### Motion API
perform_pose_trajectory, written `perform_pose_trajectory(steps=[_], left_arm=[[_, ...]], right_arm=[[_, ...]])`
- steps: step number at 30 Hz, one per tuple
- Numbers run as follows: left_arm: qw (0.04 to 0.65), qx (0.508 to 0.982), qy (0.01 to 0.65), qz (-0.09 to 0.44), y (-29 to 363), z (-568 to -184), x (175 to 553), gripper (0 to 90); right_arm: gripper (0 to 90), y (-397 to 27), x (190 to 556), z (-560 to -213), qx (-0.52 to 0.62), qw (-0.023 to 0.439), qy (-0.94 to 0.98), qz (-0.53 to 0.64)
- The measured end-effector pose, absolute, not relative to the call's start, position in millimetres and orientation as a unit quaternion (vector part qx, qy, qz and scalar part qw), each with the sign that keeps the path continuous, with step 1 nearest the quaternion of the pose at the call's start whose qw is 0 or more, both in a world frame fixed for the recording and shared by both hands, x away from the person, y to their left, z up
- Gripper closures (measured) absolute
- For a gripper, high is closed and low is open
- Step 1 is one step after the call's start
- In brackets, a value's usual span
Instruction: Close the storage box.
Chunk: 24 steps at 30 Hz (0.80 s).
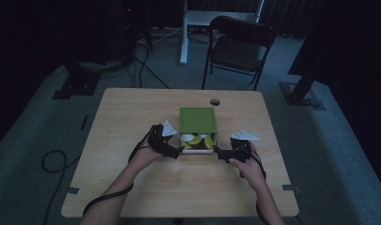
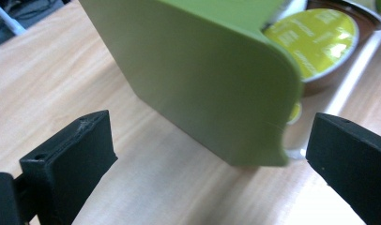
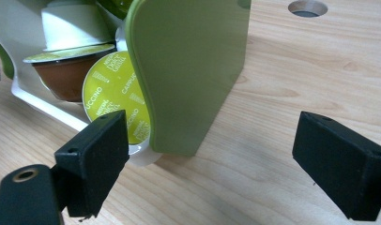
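Observation:
A green box (image 1: 197, 121) with a white open front stands in the middle of the wooden table (image 1: 132, 117). Coffee capsules (image 1: 196, 140) with yellow-green lids fill its front. My left gripper (image 1: 175, 151) is open at the box's front left corner; its jaws straddle the green side wall (image 2: 202, 79), with a capsule (image 2: 310, 40) behind. My right gripper (image 1: 217, 153) is open at the front right corner. Its jaws straddle the other green wall (image 3: 188, 70), beside a cappuccino capsule (image 3: 111, 89) and a brown capsule (image 3: 62, 75).
A round cable hole (image 1: 215, 101) lies in the table behind the box. A black folding chair (image 1: 238, 47) and a white desk leg (image 1: 184, 33) stand beyond the table. Cables (image 1: 55, 161) trail on the carpet at the left.

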<state>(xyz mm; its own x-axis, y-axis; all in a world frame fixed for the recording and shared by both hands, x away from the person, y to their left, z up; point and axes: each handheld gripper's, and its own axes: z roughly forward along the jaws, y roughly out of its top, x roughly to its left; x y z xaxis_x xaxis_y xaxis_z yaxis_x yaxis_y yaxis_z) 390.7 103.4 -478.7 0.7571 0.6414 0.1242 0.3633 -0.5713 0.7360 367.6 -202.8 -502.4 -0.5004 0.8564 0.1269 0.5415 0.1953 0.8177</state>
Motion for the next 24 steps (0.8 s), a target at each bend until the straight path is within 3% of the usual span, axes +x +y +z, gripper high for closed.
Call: perform_pose_trajectory(steps=[24], left_arm=[[0.403, 0.848, 0.298, 0.170, 140, -480, 357, 1.3]], right_arm=[[10.7, -221, 341, -502, 0.468, 0.193, 0.743, 0.438]])
